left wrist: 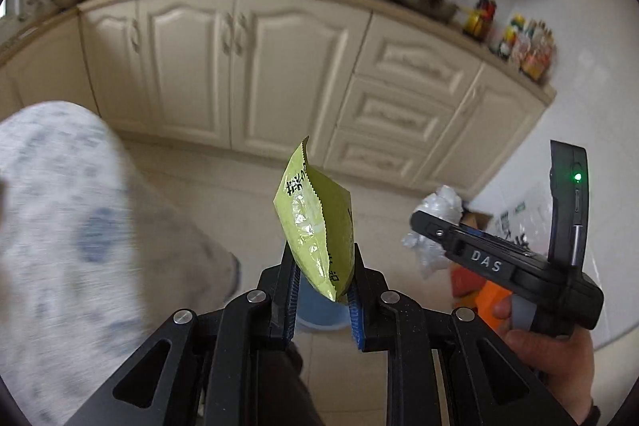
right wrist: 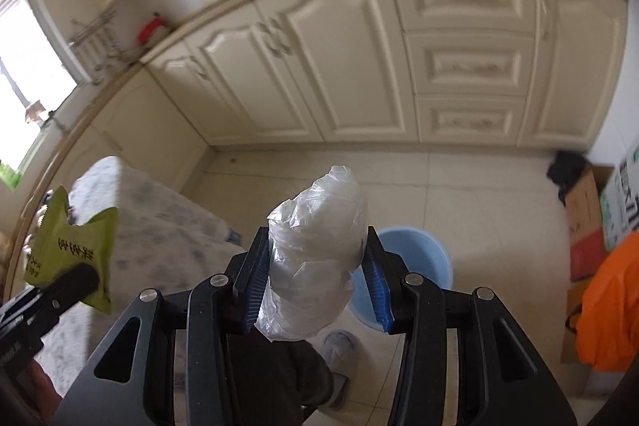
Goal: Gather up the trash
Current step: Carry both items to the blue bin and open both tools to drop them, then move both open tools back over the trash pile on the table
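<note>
Gripping green wrapper (left wrist: 315, 222) left gripper (left wrist: 321, 274), plastic wad (right wrist: 315, 254) right gripper (right wrist: 315, 266)

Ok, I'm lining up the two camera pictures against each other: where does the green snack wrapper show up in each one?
Left wrist: the green wrapper stands at centre, pinched in the left tool.
Right wrist: the wrapper sits at the far left edge, beside the table.
Shared landmark: the blue bucket on the floor, mostly hidden behind the wrapper in the left view.

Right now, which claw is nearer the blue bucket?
Hard to tell. Both hang above the blue bucket: the right claw holds crumpled clear plastic, the left claw a green packet.
</note>
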